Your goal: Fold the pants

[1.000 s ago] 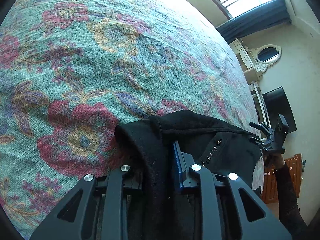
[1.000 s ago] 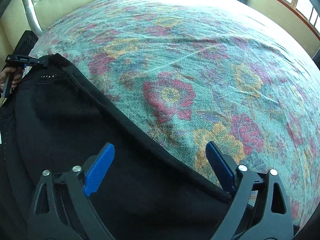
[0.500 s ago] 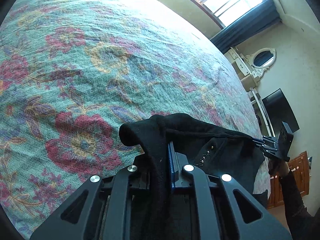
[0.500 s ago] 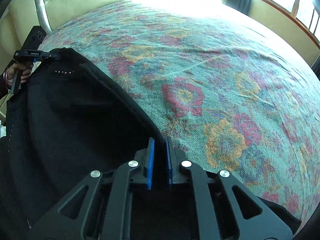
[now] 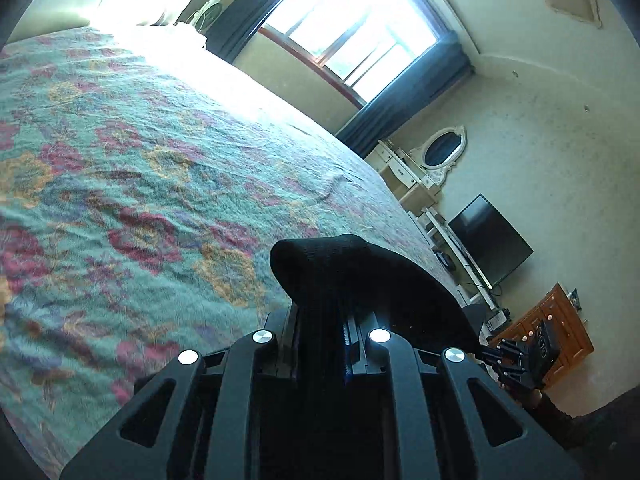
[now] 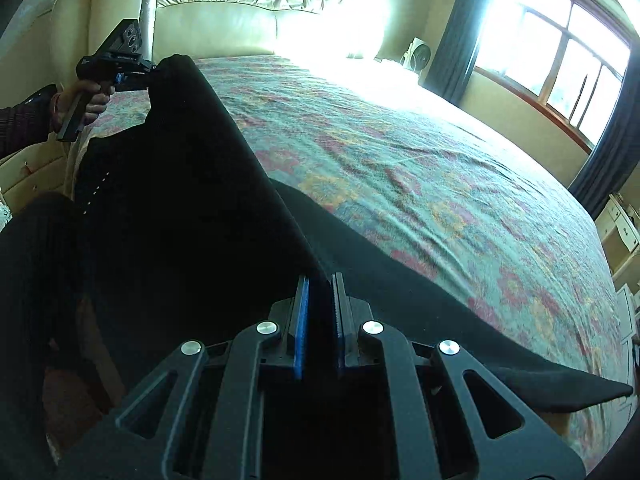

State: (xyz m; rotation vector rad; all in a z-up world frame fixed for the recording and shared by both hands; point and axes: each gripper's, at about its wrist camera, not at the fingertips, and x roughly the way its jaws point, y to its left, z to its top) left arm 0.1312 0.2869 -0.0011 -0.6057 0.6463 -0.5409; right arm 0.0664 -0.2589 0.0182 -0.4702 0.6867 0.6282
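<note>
The black pants (image 6: 180,200) hang stretched by the waistband between my two grippers, above the near edge of the floral bedspread (image 6: 400,160). My right gripper (image 6: 319,284) is shut on the waistband edge, with cloth between its blue pads. In the left wrist view a fold of the pants (image 5: 360,272) bulges over my left gripper (image 5: 320,316). Its jaws are opening slightly, but the pads still pinch the cloth. The left gripper (image 6: 150,70) also shows far left in the right wrist view, held by a hand. The right gripper (image 5: 486,354) appears at lower right in the left wrist view.
A tufted cream headboard (image 6: 240,12) stands at the bed's far end, with a fan (image 6: 420,54) beside it. Windows with dark curtains (image 5: 352,40) line one wall. Past the bed's foot are a white dresser with an oval mirror (image 5: 420,168), a TV (image 5: 492,240) and a wooden cabinet (image 5: 560,328).
The right gripper went from wide open to shut on the waistband. Both grippers have risen and tilted up, lifting the pants off the bedspread and pulling the waistband taut.
</note>
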